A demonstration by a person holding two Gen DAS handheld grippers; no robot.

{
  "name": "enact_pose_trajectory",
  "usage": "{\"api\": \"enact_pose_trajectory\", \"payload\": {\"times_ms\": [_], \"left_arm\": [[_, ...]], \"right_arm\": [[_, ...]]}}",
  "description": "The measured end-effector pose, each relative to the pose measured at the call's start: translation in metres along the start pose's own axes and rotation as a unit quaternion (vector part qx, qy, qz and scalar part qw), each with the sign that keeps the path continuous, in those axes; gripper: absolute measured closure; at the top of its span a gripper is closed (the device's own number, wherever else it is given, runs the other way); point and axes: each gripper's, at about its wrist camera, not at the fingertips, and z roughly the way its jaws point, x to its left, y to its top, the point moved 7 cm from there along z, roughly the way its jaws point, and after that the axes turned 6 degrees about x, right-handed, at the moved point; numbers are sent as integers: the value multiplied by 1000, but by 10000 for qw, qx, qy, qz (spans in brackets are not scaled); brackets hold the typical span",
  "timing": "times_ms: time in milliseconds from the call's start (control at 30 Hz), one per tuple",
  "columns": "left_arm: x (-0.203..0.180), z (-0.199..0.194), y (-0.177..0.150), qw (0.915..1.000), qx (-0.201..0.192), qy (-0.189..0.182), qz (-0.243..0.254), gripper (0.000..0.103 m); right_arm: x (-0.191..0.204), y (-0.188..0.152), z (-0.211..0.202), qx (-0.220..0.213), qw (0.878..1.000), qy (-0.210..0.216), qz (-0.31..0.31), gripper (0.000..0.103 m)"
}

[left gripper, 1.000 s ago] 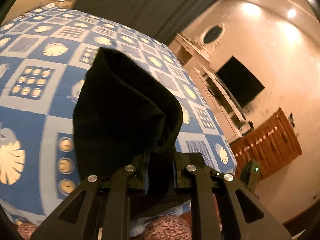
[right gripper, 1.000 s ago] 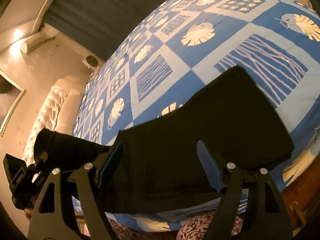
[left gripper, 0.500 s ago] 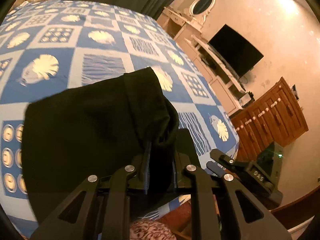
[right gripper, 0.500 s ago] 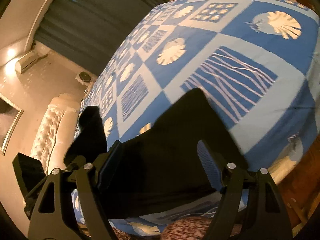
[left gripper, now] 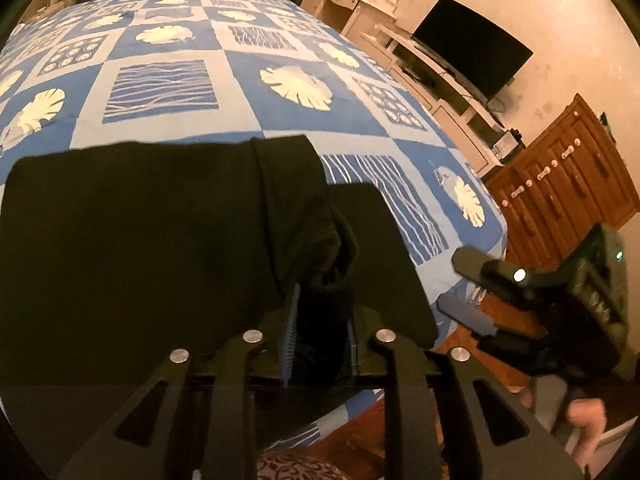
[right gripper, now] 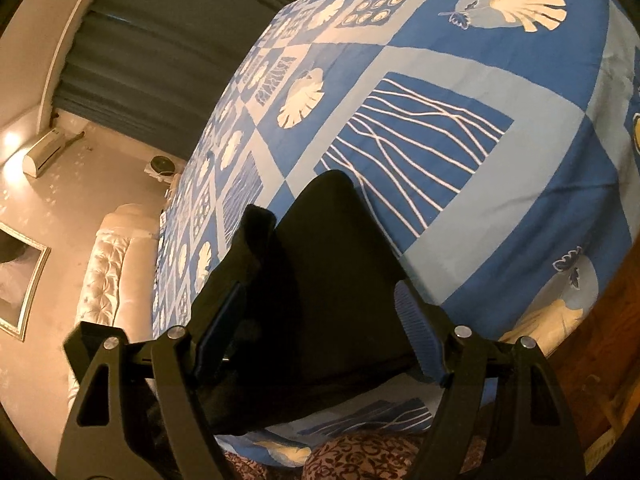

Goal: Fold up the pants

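Lying matte and soft near the foot edge of the blue patchwork bedspread (left gripper: pixel 168 120), the black pants (left gripper: pixel 140 240) are pinched at a bunched fold by the left gripper (left gripper: pixel 320 320), while the right gripper (right gripper: pixel 320 320) hovers spread wide above them.

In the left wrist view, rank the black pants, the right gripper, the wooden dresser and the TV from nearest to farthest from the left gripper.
1. black pants: clamped in the left gripper.
2. right gripper: open, low on the right, past the bed's corner.
3. wooden dresser: right, beyond the bed.
4. TV: upper right, by the far wall.
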Motion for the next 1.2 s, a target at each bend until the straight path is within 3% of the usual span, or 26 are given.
{"api": "enact_pose_trajectory", "payload": {"times_ms": [167, 233, 300, 433, 600, 767, 867, 933, 1000, 1033, 1100, 1200], "left_arm": [[-7, -12, -7, 9997, -135, -211, 69, 64], [-11, -25, -10, 9989, -251, -406, 25, 43], [-10, -50, -13, 9967, -532, -605, -18, 29], [14, -93, -17, 9929, -989, -634, -183, 22], [93, -119, -25, 9880, -1205, -237, -940, 21], [180, -124, -51, 9660, -1161, -215, -2301, 21], [208, -124, -66, 9550, -1109, -203, -2745, 21], [216, -122, -72, 9525, -1090, -186, -2837, 21], [218, -119, -76, 9528, -1037, -194, -2848, 21], [219, -117, -77, 9531, -1009, -209, -2846, 21], [217, -113, -78, 9538, -958, -250, -2837, 21], [215, -110, -79, 9538, -958, -249, -2836, 21]], "right_arm": [[13, -2, -1, 125, 9997, 187, -139, 26], [20, -2, -2, 192, 9992, 224, -266, 26], [24, -3, -1, 269, 9986, 296, -335, 26], [31, -6, 10, 601, 9966, 339, -455, 26], [38, -3, 34, 899, 9933, 151, -706, 26], [41, -3, 66, 1308, 9883, -23, -789, 26], [40, -5, 79, 1467, 9854, -239, -833, 27], [43, -7, 82, 1552, 9830, -342, -923, 35], [47, -10, 85, 1669, 9794, -417, -1056, 59], [50, -13, 88, 1798, 9771, -362, -1077, 77], [51, -21, 93, 2013, 9730, -298, -1087, 85], [57, -23, 92, 1923, 9711, -461, -1337, 91]]}}
